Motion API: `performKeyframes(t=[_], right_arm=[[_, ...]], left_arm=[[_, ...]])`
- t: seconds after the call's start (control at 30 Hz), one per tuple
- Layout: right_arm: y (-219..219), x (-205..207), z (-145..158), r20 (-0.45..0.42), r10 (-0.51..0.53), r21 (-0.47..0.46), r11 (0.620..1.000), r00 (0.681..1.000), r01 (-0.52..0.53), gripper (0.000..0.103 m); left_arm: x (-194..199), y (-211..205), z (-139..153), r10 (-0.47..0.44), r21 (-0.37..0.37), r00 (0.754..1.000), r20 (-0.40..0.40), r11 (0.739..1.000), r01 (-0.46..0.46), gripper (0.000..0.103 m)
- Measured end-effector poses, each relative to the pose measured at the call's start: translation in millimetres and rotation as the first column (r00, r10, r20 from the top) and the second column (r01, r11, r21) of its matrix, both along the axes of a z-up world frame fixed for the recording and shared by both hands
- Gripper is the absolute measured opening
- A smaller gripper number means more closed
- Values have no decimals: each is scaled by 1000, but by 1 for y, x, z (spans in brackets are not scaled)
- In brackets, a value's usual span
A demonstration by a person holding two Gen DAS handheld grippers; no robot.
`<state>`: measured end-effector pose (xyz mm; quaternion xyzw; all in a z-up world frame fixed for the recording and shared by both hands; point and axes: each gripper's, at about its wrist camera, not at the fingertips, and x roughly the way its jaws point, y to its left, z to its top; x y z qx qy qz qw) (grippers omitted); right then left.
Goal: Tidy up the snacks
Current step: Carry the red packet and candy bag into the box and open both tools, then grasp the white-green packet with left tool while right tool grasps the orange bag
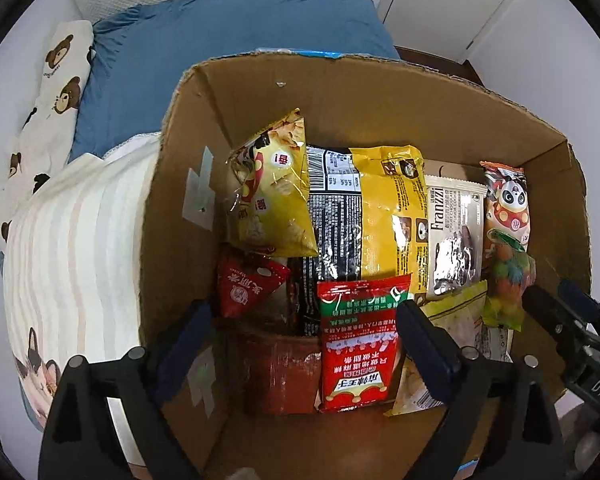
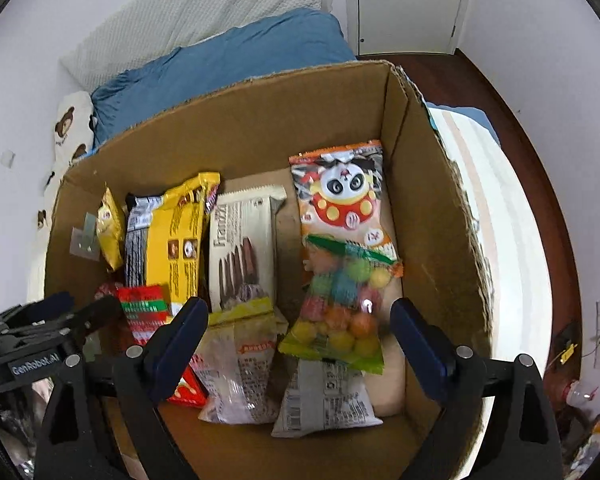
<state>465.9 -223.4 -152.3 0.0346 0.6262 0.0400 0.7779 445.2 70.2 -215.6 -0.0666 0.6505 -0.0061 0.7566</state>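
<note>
An open cardboard box (image 1: 340,92) (image 2: 260,120) holds several snack packs lying side by side. From left to right these are a yellow chip bag (image 1: 272,192), a yellow-and-black bag (image 1: 372,216), a Franzzi cookie pack (image 1: 456,228) (image 2: 240,240) and a panda candy bag (image 1: 504,240) (image 2: 340,248). My left gripper (image 1: 304,316) is open over a red-and-green packet (image 1: 356,348), which lies loose between its fingers. My right gripper (image 2: 300,312) is open above the lower end of the panda candy bag, its pads clear of the bag. Two pale printed packets (image 2: 240,372) lie at the near end.
The box rests on a bed with a blue pillow (image 1: 220,60), a bear-print pillow (image 1: 60,80) and a striped blanket (image 1: 72,240). A small red packet (image 1: 248,284) sits by the box's left wall. White doors (image 2: 408,4) and dark wood floor (image 2: 500,92) lie beyond.
</note>
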Motion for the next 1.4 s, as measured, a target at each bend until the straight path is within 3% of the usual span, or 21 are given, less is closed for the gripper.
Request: performKeyframes(t=[0.3, 0.63, 1.1, 1.4], right_arm=[[-3, -22, 9, -15, 44, -17, 999, 999, -44, 95], [-11, -49, 34, 26, 63, -13, 998, 998, -63, 95], [-9, -117, 111, 193, 133, -16, 991, 972, -133, 95], [-20, -161, 145, 270, 117, 16, 992, 956, -126, 95]], left_arm=[[-24, -2, 24, -1, 19, 999, 52, 1000, 0, 95], [-56, -10, 58, -9, 20, 991, 131, 1000, 6, 95], [-124, -30, 121, -48, 25, 960, 276, 999, 43, 95], [-176, -34, 154, -46, 15, 937, 347, 999, 43, 95]])
